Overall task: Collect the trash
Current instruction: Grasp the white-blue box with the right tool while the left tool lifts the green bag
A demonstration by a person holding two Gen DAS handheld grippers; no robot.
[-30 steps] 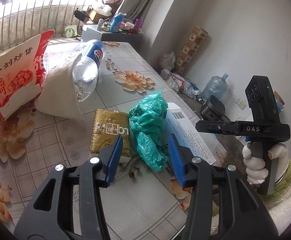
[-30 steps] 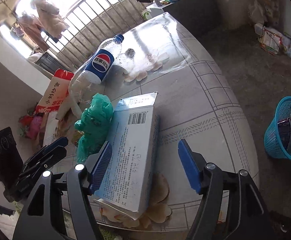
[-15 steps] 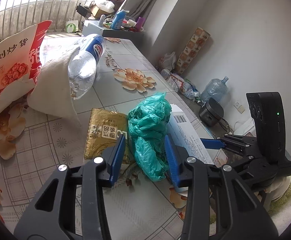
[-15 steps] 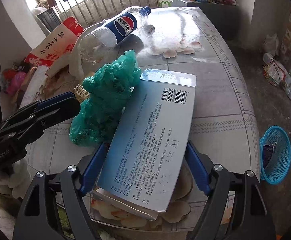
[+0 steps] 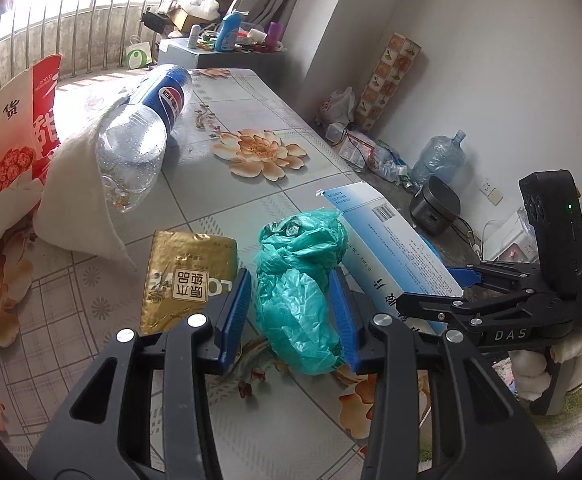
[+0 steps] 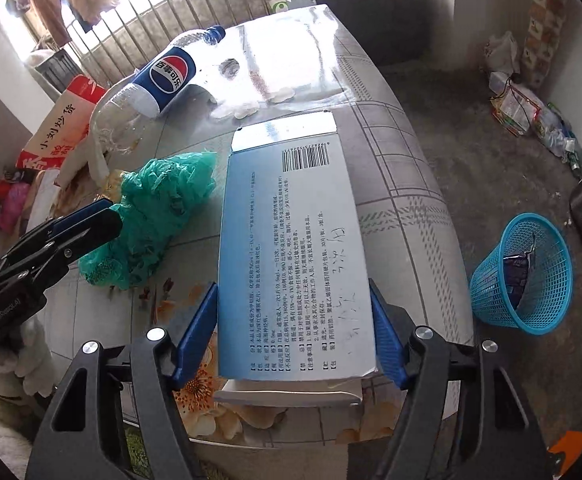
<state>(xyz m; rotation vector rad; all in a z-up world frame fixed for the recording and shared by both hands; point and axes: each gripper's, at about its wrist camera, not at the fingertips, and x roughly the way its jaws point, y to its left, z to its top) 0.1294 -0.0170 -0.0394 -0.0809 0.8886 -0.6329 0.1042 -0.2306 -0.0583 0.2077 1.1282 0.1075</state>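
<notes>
My right gripper point(image 6: 293, 332) clamps the medicine box point(image 6: 291, 248) at the table point(image 6: 403, 184) edge. My left gripper point(image 5: 293, 318), half-open, straddles the green bag point(image 5: 301, 292), box at three o'clock.

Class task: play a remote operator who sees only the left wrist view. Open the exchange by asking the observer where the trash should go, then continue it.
Operator: I see no bin. Is there one?
Observer: Yes, a blue mesh basket stands on the floor beside the table, on the right gripper's side.
Operator: Is it empty?
Observer: No, a dark wrapper already lies inside.
Operator: Does the right gripper have the medicine box?
Observer: Both blue pads sit against the box's long sides; whether they clamp it I cannot tell.
Operator: And the Pepsi bottle's cap?
Observer: A blue cap is on, pointing towards the window.
</notes>
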